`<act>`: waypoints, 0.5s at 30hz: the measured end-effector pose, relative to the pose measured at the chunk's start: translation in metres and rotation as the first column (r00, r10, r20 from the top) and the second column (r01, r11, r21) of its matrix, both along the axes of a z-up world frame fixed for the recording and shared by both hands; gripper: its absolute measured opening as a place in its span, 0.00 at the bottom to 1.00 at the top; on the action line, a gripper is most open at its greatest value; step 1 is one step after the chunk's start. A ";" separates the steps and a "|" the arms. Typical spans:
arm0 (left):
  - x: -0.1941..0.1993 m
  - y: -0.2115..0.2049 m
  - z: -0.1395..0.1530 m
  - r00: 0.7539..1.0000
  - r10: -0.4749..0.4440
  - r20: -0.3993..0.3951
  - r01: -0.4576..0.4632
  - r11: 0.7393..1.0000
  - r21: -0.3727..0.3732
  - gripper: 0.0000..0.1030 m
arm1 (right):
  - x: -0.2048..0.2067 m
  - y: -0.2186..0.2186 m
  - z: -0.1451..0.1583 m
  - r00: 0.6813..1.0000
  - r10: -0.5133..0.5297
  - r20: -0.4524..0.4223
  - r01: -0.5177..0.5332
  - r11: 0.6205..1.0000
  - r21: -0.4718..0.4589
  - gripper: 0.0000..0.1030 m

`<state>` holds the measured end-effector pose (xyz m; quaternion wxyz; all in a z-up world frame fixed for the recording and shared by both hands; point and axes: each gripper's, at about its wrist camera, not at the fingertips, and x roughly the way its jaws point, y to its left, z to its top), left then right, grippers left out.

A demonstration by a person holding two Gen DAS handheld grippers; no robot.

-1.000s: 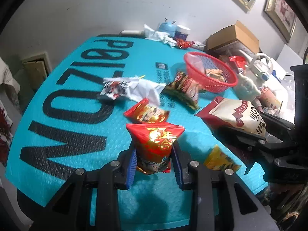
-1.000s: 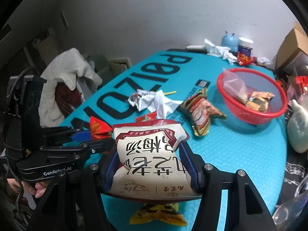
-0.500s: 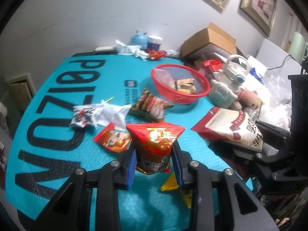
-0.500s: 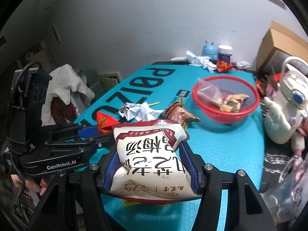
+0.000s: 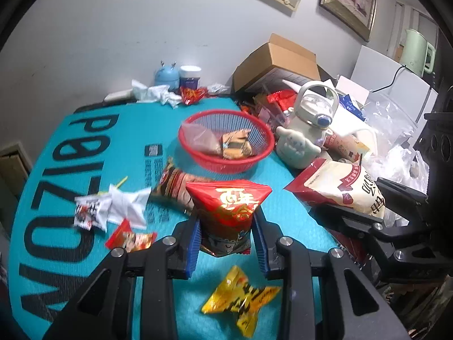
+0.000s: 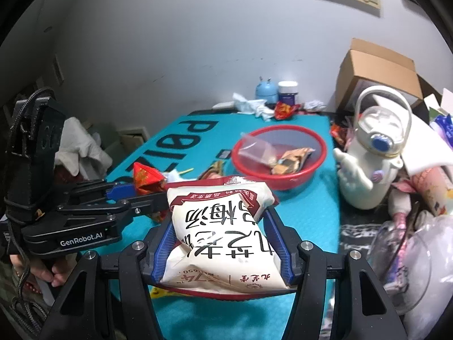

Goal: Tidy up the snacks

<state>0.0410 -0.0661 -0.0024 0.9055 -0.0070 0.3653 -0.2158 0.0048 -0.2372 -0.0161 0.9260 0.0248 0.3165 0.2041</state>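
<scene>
My left gripper (image 5: 226, 235) is shut on a small red snack packet (image 5: 228, 212), held above the teal mat (image 5: 85, 153). My right gripper (image 6: 220, 243) is shut on a large white and red snack bag (image 6: 223, 235), which also shows in the left wrist view (image 5: 348, 187). A red mesh basket (image 5: 226, 141) with a clear bag and a brown packet inside stands ahead of both; it also shows in the right wrist view (image 6: 279, 155). On the mat lie a brown packet (image 5: 175, 187), a white wrapper (image 5: 110, 206), a small red packet (image 5: 130, 238) and a yellow packet (image 5: 240, 303).
A white kettle-shaped bottle (image 6: 371, 153) stands right of the basket. A cardboard box (image 5: 280, 62), clear plastic bags (image 5: 396, 124) and clutter fill the right side. A blue jar (image 5: 167, 75) and tissues (image 5: 154, 93) sit at the far edge by the wall.
Both grippers have swung right and lifted with their packets still held. The basket now lies more directly ahead and the kettle-shaped bottle has come into the right wrist view.
</scene>
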 end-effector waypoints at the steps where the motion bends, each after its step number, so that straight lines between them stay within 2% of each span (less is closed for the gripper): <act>1: 0.002 -0.002 0.002 1.000 -0.004 0.005 0.004 1.000 0.000 0.31 | 0.001 -0.002 0.001 1.000 -0.005 0.002 0.005 1.000 -0.003 0.58; 15: 0.048 -0.025 0.047 0.992 -0.047 0.120 0.049 0.999 -0.014 0.31 | 0.040 -0.022 0.034 0.994 -0.069 0.084 0.072 0.997 -0.024 0.58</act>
